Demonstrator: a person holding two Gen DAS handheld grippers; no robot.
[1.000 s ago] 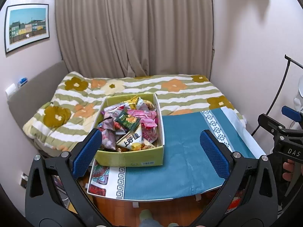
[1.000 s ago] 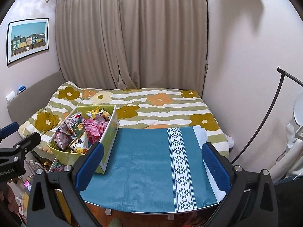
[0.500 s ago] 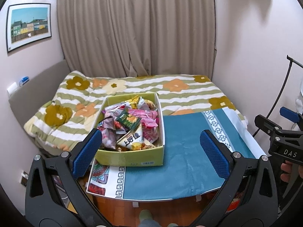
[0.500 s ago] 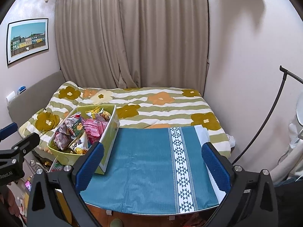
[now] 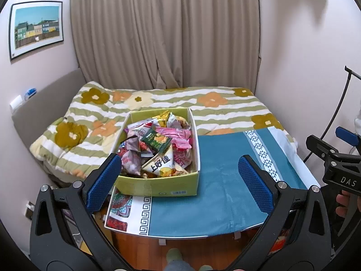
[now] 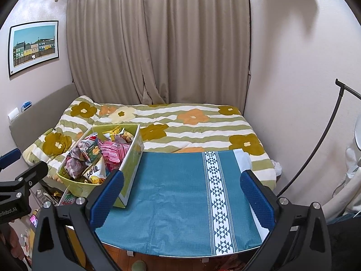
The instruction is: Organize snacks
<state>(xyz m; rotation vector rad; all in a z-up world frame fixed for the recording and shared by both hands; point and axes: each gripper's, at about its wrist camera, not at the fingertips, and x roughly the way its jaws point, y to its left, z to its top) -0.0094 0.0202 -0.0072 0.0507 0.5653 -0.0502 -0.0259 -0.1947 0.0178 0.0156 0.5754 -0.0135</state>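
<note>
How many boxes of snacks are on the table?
1. The yellow-green box sits on the left end of the blue tablecloth, heaped with snack packets. No other box shows, though the table's near edge is partly hidden.

- Box [image 5: 158, 186]: matt yellow-green cardboard.
- Snack packets [image 5: 158, 142]: glossy, crinkled foil and plastic.
- Table cover [image 6: 171, 194]: teal woven cloth, matt.
- Quilt [image 6: 191, 124]: soft cloth.
- Curtain [image 6: 158, 45]: matt beige fabric.
- Floor [image 5: 144, 253]: smooth wood.

My two wrist views face twelve o'clock from the table's near edge; both share the yellow-green cardboard snack box [image 5: 158, 187] [image 6: 129, 176].
</note>
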